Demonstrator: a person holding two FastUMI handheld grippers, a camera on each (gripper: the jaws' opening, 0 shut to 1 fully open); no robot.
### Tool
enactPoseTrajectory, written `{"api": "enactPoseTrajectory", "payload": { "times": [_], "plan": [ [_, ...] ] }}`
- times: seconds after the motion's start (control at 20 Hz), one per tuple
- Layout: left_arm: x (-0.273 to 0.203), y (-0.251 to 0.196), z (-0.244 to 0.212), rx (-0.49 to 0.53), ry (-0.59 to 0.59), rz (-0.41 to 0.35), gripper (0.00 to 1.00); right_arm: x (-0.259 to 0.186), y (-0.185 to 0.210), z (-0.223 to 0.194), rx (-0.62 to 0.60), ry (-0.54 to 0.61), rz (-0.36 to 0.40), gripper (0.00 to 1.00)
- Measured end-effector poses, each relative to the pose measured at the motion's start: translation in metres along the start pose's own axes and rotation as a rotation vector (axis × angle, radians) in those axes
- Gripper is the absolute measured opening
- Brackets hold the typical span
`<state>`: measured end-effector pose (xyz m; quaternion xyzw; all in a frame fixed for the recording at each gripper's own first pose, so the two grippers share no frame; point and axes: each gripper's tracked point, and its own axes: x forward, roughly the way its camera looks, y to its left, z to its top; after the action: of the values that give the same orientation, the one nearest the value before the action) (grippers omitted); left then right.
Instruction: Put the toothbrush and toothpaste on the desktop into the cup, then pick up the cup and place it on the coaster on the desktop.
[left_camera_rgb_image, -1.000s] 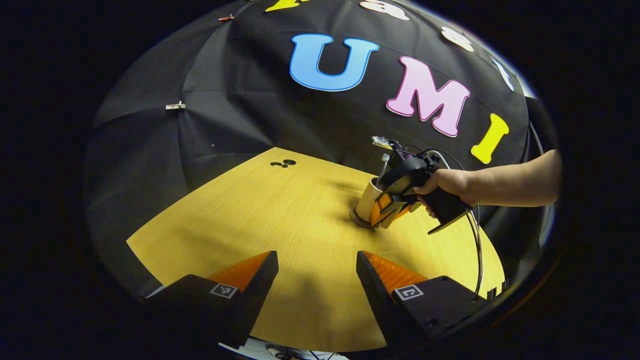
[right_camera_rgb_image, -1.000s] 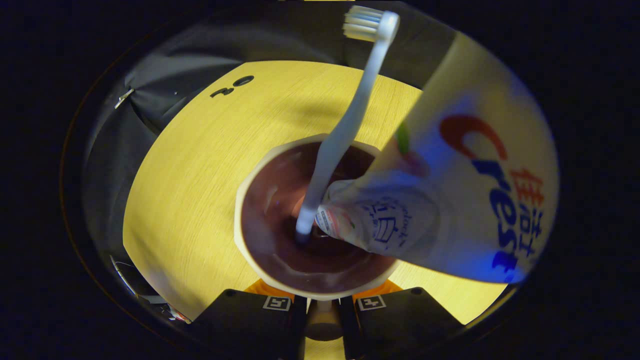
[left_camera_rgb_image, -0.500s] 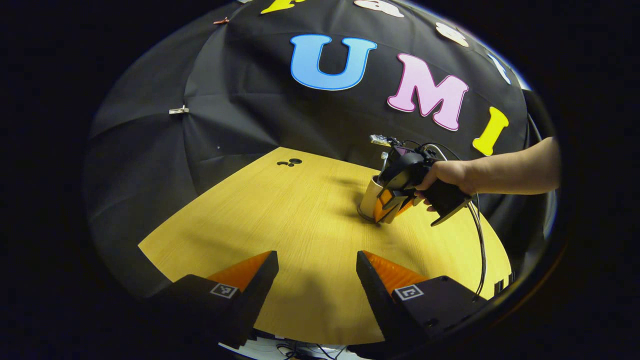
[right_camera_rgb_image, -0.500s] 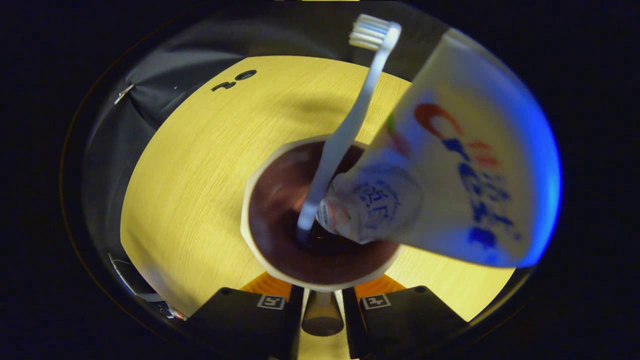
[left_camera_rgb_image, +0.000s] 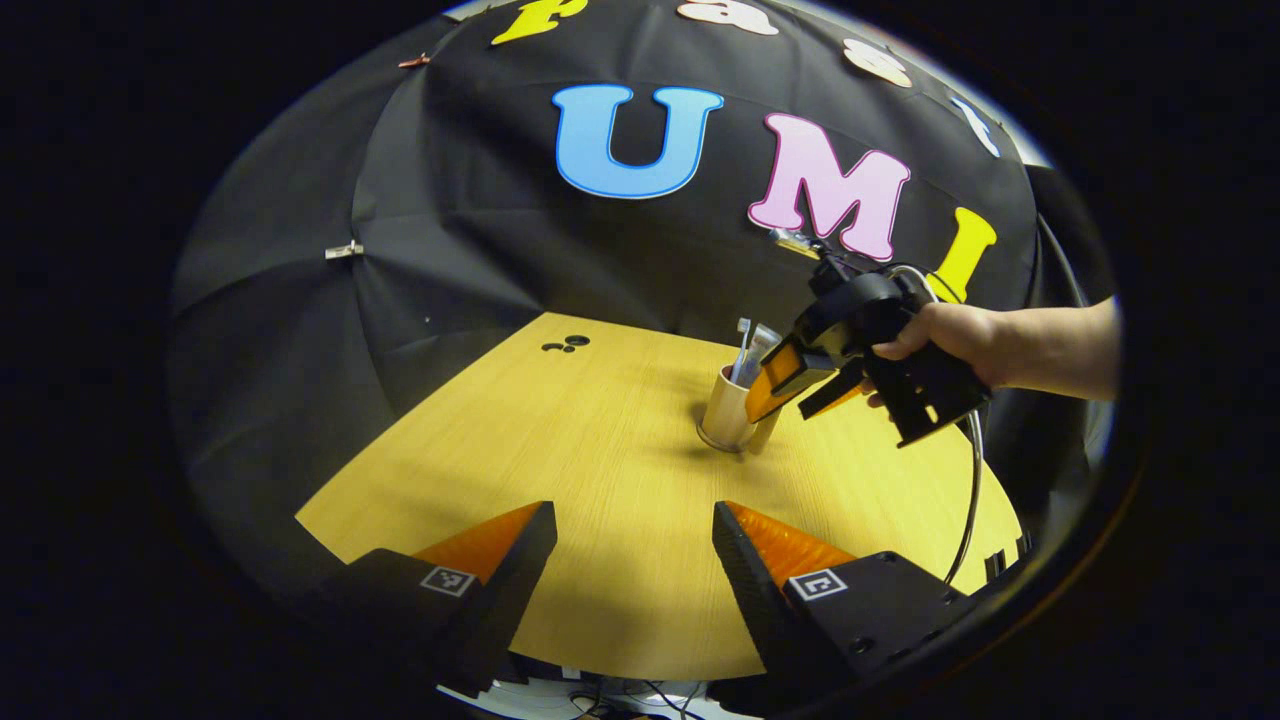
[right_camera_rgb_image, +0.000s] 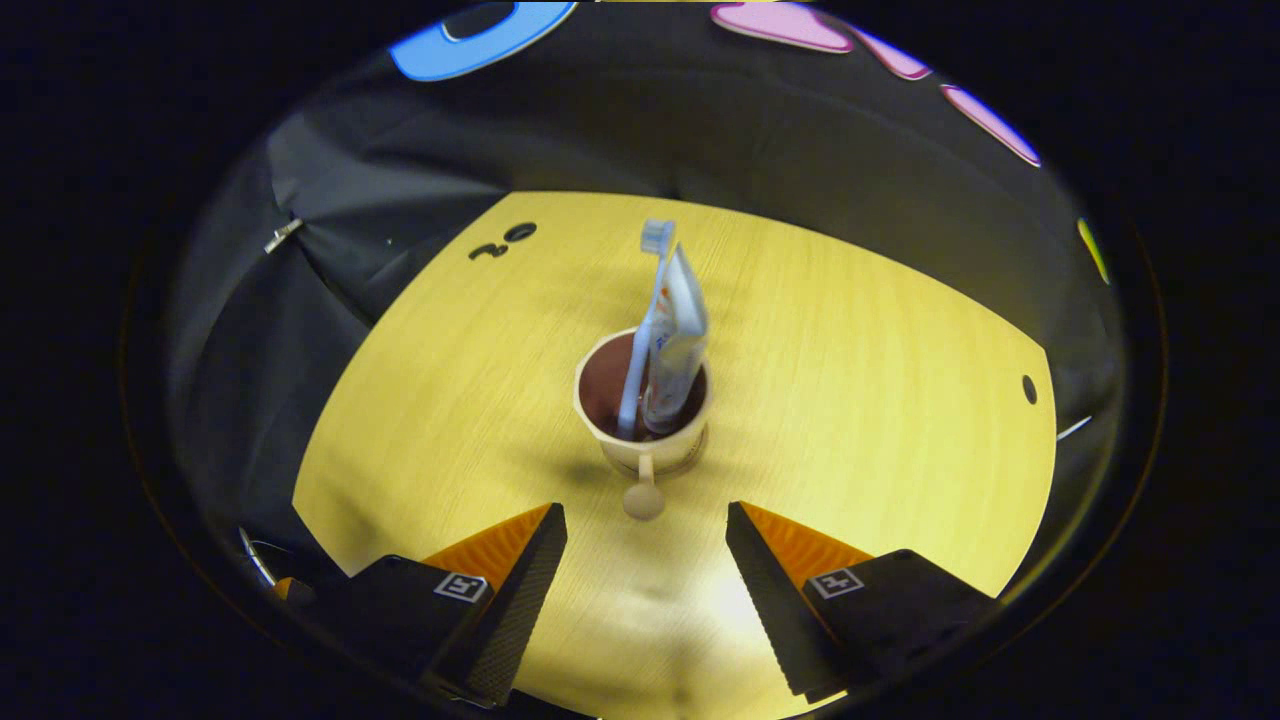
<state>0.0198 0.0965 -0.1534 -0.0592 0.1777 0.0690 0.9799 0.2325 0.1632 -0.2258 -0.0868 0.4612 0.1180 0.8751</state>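
Observation:
A beige cup (right_camera_rgb_image: 648, 432) stands upright on the yellow table (right_camera_rgb_image: 850, 330), its handle facing the right gripper view. Inside it lean a pale toothbrush (right_camera_rgb_image: 645, 320), bristles up, and a toothpaste tube (right_camera_rgb_image: 680, 340). A thin dark coaster (left_camera_rgb_image: 712, 444) edge shows under the cup (left_camera_rgb_image: 725, 420). My right gripper (right_camera_rgb_image: 645, 545) is open, a short way back from the handle, touching nothing. In the left gripper view a hand holds the right gripper (left_camera_rgb_image: 778, 412) just right of and above the cup. My left gripper (left_camera_rgb_image: 635, 540) hovers open over the table's near side.
Small dark holes (left_camera_rgb_image: 566, 346) mark the table near its far left edge, and another hole (right_camera_rgb_image: 1029, 388) sits at the right edge. The black cloth wall rises behind the table. A cable (left_camera_rgb_image: 968, 500) hangs from the right gripper.
The right gripper has let go of the cup's handle, opened and drawn back and upward. The cup now stands on the coaster by itself. The left gripper has hardly moved.

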Motion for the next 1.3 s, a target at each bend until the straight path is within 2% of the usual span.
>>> {"api": "enactPoseTrajectory", "payload": {
  "times": [0.15,0.35,0.5,0.65,0.85,0.95,1.1,1.2,1.3],
  "plan": [
    [-0.011,-0.013,0.015,0.040,-0.035,-0.022,0.98,-0.050,-0.011,0.011,0.009,-0.162,-0.023,0.99],
    [-0.026,-0.045,0.022,0.075,-0.043,-0.063,0.98,-0.129,-0.032,0.014,0.122,-0.442,-0.065,0.99],
    [-0.037,-0.069,0.033,0.090,-0.085,-0.095,0.98,-0.182,-0.056,-0.009,0.168,-0.575,-0.114,0.99],
    [-0.053,-0.096,0.054,0.065,-0.149,-0.154,0.98,-0.241,-0.080,-0.038,0.154,-0.702,-0.195,0.99],
    [-0.071,-0.124,0.091,0.095,-0.249,-0.209,0.98,-0.307,-0.105,-0.076,0.176,-0.838,-0.296,0.98],
    [-0.076,-0.137,0.100,0.105,-0.270,-0.231,0.98,-0.336,-0.121,-0.082,0.212,-0.936,-0.354,0.99],
    [-0.081,-0.158,0.110,0.122,-0.285,-0.250,0.98,-0.355,-0.125,-0.097,0.219,-0.978,-0.373,0.98],
    [-0.080,-0.167,0.119,0.134,-0.312,-0.236,0.98,-0.358,-0.130,-0.097,0.200,-0.981,-0.372,0.98],
    [-0.080,-0.173,0.127,0.131,-0.339,-0.208,0.98,-0.354,-0.126,-0.095,0.178,-0.976,-0.339,0.98]
  ]
}}
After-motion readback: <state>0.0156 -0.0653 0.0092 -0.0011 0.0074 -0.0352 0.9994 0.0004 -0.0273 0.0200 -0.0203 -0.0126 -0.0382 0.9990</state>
